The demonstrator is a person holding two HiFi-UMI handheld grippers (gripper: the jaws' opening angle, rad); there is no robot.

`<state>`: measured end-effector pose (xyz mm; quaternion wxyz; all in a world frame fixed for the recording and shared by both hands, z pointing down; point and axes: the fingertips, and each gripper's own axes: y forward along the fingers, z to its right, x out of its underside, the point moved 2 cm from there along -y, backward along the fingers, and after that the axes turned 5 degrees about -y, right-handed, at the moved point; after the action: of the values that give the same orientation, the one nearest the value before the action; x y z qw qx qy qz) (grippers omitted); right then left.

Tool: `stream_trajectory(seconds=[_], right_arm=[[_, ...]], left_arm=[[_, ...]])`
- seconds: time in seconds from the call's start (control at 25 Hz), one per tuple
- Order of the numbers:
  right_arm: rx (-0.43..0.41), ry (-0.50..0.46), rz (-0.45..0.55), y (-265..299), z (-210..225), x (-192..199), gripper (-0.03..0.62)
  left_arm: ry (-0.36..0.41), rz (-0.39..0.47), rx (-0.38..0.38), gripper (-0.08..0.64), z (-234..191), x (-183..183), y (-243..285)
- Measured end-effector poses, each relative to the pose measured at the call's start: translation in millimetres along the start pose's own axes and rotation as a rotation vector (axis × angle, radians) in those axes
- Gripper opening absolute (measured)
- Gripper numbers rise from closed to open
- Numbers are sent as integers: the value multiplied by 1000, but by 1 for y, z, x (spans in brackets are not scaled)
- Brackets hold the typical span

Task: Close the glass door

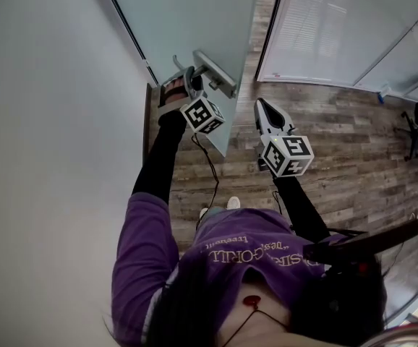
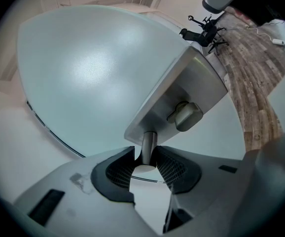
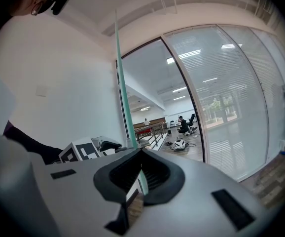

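Clamping the glass door (image 1: 187, 13) by its handle stem (image 2: 148, 142) is my left tool (image 1: 192, 79); only its own view shows the jaws pinching that stem. Right of the door's near edge, my right tool (image 1: 270, 118) hangs empty, jaws together.
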<state>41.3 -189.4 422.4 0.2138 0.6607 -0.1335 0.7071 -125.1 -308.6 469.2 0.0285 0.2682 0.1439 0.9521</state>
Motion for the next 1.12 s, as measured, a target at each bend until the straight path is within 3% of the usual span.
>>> stream_trajectory(seconds=[0.28, 0.64, 0.92, 1.12], right_arm=[[6, 3, -2, -2, 15, 12, -2], [55, 23, 6, 11, 42, 6, -2], [86, 16, 32, -9, 36, -3, -2], [125, 35, 23, 37, 64, -8, -2]], left_arm=[[-20, -14, 5, 133, 11, -11, 12], [-17, 29, 42, 133, 17, -36, 35], [76, 83, 27, 129, 27, -48, 12], [156, 123, 76, 127, 25, -60, 66]])
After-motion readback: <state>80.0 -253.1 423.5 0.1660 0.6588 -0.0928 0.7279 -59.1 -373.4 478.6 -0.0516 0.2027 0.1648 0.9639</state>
